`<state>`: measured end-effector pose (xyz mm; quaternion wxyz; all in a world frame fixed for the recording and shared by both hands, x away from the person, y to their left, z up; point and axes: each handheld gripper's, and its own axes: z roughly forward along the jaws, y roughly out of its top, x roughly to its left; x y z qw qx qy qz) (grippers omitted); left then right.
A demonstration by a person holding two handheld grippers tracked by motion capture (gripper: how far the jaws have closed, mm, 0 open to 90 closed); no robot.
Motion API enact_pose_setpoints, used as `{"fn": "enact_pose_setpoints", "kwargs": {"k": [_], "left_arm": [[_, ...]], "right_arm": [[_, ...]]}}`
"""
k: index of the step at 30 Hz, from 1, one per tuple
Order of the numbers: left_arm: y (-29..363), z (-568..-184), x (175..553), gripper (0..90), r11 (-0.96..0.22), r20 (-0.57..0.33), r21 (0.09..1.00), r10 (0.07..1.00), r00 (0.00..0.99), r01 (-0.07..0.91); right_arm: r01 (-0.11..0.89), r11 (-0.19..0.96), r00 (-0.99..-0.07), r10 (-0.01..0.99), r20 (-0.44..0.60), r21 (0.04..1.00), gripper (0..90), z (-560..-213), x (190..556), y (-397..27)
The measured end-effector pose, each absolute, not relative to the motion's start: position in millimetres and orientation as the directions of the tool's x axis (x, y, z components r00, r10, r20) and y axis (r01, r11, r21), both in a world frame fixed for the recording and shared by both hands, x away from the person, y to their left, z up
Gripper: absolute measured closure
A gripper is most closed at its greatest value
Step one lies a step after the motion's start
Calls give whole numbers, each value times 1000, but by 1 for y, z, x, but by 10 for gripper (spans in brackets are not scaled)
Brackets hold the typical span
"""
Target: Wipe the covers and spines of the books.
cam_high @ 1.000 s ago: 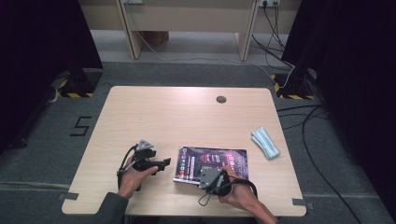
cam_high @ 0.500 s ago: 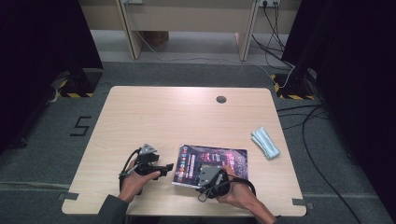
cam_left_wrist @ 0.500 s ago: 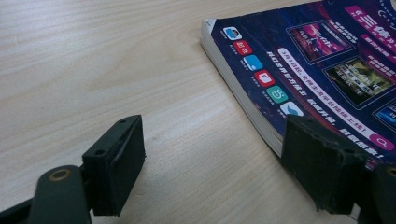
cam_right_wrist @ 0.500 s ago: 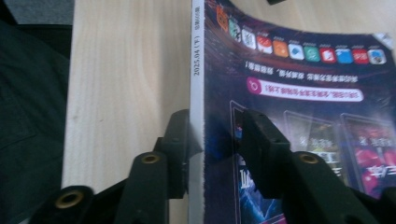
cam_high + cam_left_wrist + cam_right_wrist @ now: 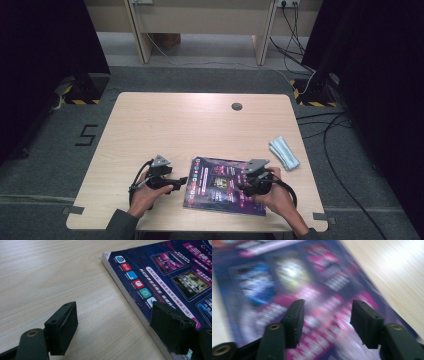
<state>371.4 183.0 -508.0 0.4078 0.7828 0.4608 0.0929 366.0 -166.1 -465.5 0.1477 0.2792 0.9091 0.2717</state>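
Purple and pink, the book (image 5: 225, 186) lies flat on the wooden bench (image 5: 190, 125), near the front edge, between the two hands. Its cover has small pictures and little round signs on it.

The left tool (image 5: 179, 181) sits low just beside the book's left edge. In the left gripper view its jaws are spread wide with nothing held. One jaw is over bare wood and the other is over the cover (image 5: 160, 277) at the book's edge.

The right tool (image 5: 244, 189) is over the right part of the book. Its jaws have just been opening. In the right gripper view they stand apart above the blurry cover (image 5: 294, 277), and nothing is pinched between them.

A white and light blue pack (image 5: 284, 153) lies on the bench to the right, apart from the book. A dark round hole (image 5: 237, 106) sits near the far edge.
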Motion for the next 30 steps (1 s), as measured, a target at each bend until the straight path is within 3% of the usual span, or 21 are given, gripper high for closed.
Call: {"fn": "enact_pose_setpoints", "kwargs": {"k": [5, 14, 18, 23, 30], "left_arm": [[179, -509, 369, 233, -263, -225, 720, 787, 575, 642], [172, -510, 364, 255, -293, -218, 717, 767, 604, 632], [169, -512, 362, 286, -307, -224, 713, 753, 619, 630], [164, -512, 358, 320, -334, -221, 715, 725, 652, 614], [157, -511, 350, 342, -369, -214, 708, 700, 681, 602]], "right_arm": [[585, 585, -689, 724, -36, 562, 364, -471, 363, -195], [690, 487, -609, 791, 66, 535, 324, -480, 352, -214], [718, 471, -603, 789, 120, 512, 318, -484, 349, -213], [715, 473, -605, 788, 116, 515, 260, -489, 352, -210], [695, 465, -616, 778, 122, 549, 275, -492, 378, -202]]}}
